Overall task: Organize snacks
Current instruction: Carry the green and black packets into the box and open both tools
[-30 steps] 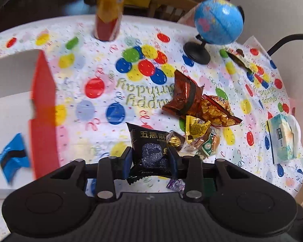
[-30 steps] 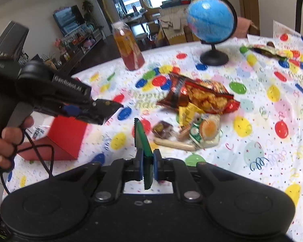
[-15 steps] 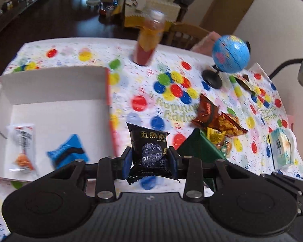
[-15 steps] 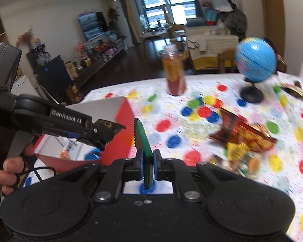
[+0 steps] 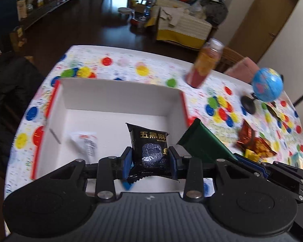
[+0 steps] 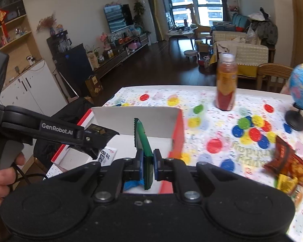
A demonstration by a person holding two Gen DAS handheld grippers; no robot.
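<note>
Right tongs (image 6: 147, 164) clamped on green packet (image 6: 142, 139), long axis upright.

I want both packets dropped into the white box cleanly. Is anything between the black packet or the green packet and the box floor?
Nothing visible blocks either. The black packet in the left gripper hangs over bare box floor, beside a white packet. The green packet in the right gripper is above the box, with a blue packet below.

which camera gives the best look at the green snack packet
The left wrist view: the green packet shows its broad face there, pinched in the right gripper. The right wrist view shows it only edge-on.
</note>
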